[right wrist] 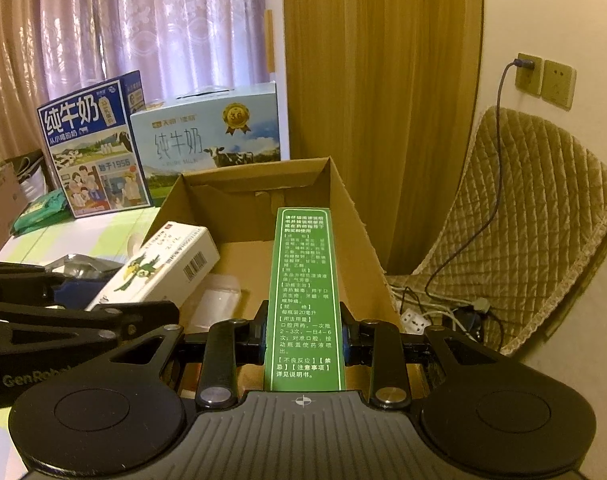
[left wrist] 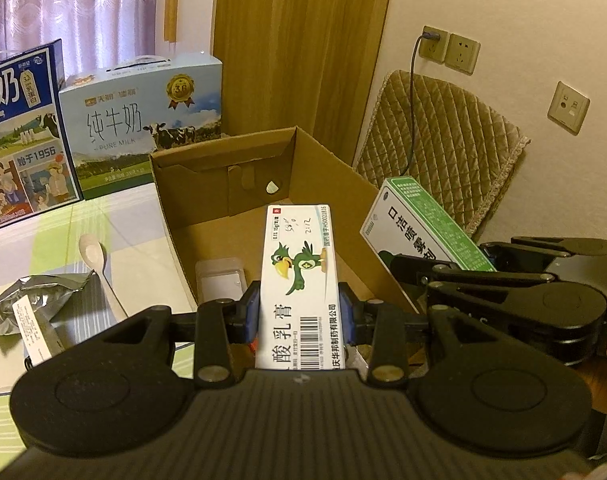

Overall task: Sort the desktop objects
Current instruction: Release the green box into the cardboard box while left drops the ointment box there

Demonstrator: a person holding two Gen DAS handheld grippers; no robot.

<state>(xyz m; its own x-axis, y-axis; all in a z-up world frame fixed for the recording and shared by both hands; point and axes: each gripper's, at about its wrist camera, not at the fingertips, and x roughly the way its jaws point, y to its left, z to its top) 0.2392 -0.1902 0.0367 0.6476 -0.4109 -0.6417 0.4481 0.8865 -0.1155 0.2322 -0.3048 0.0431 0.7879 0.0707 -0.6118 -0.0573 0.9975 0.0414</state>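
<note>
Left wrist view. My left gripper [left wrist: 299,308] pinches the white ointment box [left wrist: 299,276] printed with a green bird, its blue pads pressed on both long sides; the box points forward above the open cardboard box [left wrist: 327,160]. On the carton floor just beside the left finger lies a small clear plastic case [left wrist: 220,282]. To the right, my right gripper [left wrist: 423,276] carries the green-and-white spray box [left wrist: 419,226], tilted, over the carton's right wall. On the tablecloth [left wrist: 135,240] left of the carton lie a wooden spoon [left wrist: 97,264] and a silver foil pouch [left wrist: 31,304]; two milk cartons [left wrist: 143,120] stand behind.

Right wrist view. My right gripper [right wrist: 303,330] is clamped on the spray box [right wrist: 303,296], green text panel up, held lengthwise above the carton [right wrist: 363,248] interior. The ointment box [right wrist: 163,268] hangs at the left, over the carton's left wall, in the left gripper [right wrist: 107,300], whose fingertips are hidden here. A pale object below, probably the plastic case [right wrist: 219,300], is blurred.
</note>
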